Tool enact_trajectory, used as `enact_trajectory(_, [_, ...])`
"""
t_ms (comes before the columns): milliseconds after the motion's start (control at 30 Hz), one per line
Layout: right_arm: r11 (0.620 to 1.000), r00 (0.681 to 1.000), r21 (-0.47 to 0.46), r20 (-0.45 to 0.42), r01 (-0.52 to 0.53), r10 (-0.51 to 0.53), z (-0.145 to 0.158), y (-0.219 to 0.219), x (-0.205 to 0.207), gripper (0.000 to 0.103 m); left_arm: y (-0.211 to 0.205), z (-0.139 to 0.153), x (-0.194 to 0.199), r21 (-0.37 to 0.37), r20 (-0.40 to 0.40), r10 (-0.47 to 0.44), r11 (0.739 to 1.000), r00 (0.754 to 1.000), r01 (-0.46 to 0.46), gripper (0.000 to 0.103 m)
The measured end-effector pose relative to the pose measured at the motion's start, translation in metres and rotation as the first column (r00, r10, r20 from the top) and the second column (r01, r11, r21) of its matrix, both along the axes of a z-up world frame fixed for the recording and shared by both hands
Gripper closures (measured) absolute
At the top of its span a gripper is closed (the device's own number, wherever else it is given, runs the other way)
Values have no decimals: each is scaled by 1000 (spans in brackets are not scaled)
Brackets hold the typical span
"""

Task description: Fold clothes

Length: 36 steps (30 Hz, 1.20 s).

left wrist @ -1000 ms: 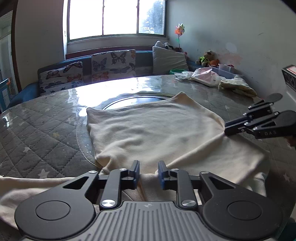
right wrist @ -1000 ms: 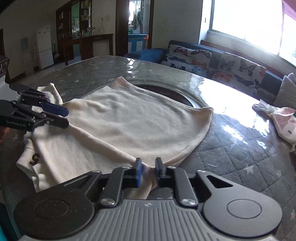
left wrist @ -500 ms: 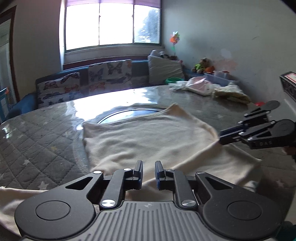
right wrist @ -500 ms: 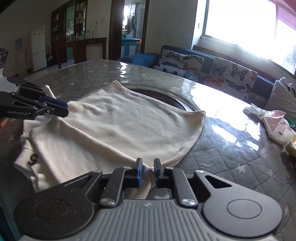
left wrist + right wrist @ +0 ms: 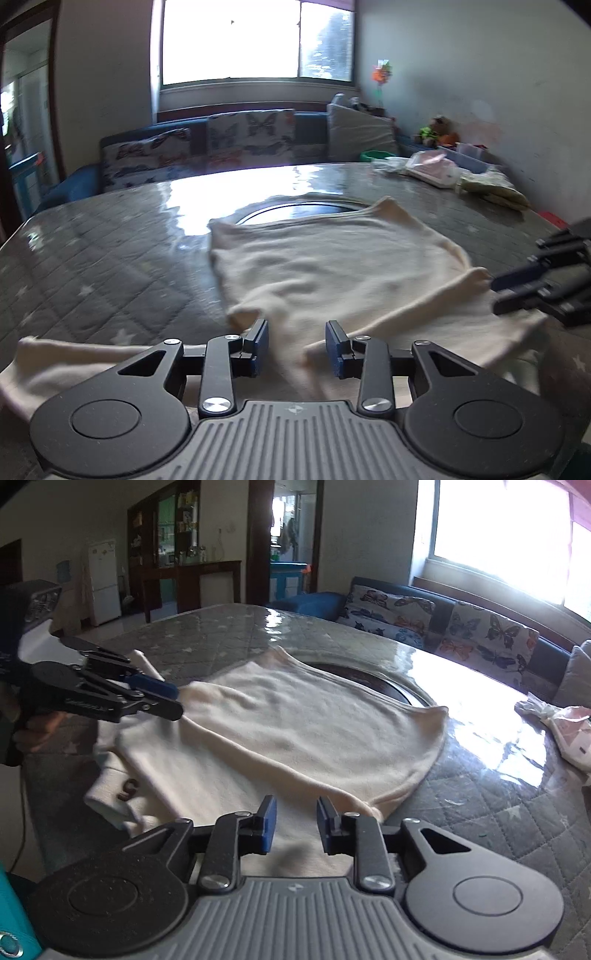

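Cream, fleecy-looking fabric — the top is spread flat on the quilted grey table, its far hem overlapping the dark round inset in the table's middle. The near part is doubled over, and a small brown mark shows on the layer peeking out at the near corner.

It looks soft, light and floppy, so I'd guess it drapes and bunches rather than holding a crease. Best bet is pinching a doubled edge or corner, not the flat middle, and lifting both sides evenly so it doesn't sag.

Left gripper sits low over the near edge of the top with its jaws spread apart and nothing between them. Same for the right gripper — jaws parted, cloth underneath but not pinched.

Further out from the top: a pile of pink and yellowish stuff at the far side of the table, and a butterfly-print couch under the window.
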State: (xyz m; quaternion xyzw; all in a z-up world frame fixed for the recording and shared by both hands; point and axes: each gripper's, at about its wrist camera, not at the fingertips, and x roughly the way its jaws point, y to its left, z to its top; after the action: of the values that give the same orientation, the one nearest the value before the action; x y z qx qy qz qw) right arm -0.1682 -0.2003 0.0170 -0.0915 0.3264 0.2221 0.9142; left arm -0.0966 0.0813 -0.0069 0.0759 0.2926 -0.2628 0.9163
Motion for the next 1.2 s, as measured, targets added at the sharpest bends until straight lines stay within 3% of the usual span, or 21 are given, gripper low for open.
enact_trajectory(133, [988, 989, 15, -9, -151, 151, 2, 26, -13, 73, 14, 1, 3, -7, -3, 52, 999, 999, -52, 63])
enact_trajectory(267, [950, 950, 35, -12, -311, 311, 3, 59, -24, 71, 25, 4, 1, -15, 1, 83, 996, 997, -83, 61])
enact_trajectory(400, [915, 915, 37, -15, -403, 403, -2, 90, -27, 70, 28, 7, 0, -18, 13, 95, 995, 995, -95, 57])
enact_trajectory(533, [914, 914, -18, -37, -404, 403, -14, 112, -25, 72, 28, 13, 7, -20, 19, 104, 994, 994, -104, 56])
enact_trajectory(667, [919, 919, -21, -45, -394, 393, -16, 113, -27, 97, 23, 18, 22, -10, 26, 101, 995, 995, -101, 56])
enact_trajectory(1067, [884, 878, 44, -102, -465, 467, -14, 98, -34, 99, -23, 2, 112, 33, -74, 31, 999, 997, -29, 58])
enact_trajectory(1200, [874, 867, 58, -113, -482, 486, -14, 95, -35, 99, -31, -11, 140, 40, -102, 32, 999, 994, -28, 67])
